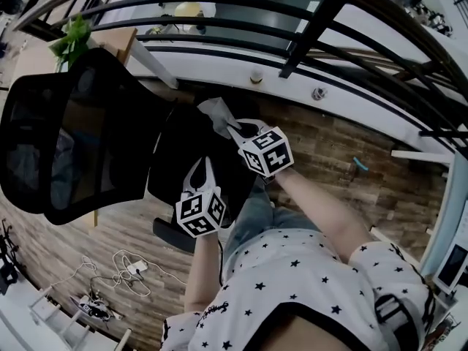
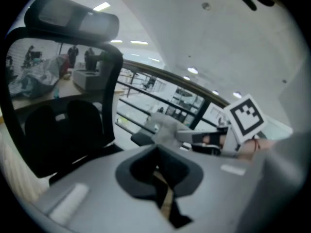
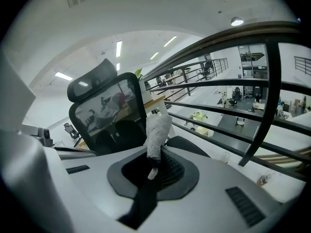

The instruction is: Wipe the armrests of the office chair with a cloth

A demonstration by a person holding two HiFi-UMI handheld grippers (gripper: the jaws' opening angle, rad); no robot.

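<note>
The black office chair [image 1: 66,137] stands at the left of the head view, its mesh back [image 3: 109,106] towards me. My right gripper [image 1: 234,130] is shut on a grey cloth [image 1: 216,115], which it holds over the chair's far side. In the right gripper view the cloth [image 3: 156,132] sticks up from the jaws in front of a dark armrest [image 3: 187,144]. The near armrest [image 1: 175,236] lies below my left gripper [image 1: 203,165]. That gripper hovers over the seat [image 1: 175,159], shut with nothing in it. The left gripper view shows the cloth [image 2: 167,127] by the far armrest [image 2: 143,139].
A black railing [image 1: 307,28] runs across just behind the chair, with a drop to a lower floor beyond. Cables and a plug strip [image 1: 124,269] lie on the wood floor at lower left. A green plant [image 1: 73,39] and a wooden desk sit behind the chair back.
</note>
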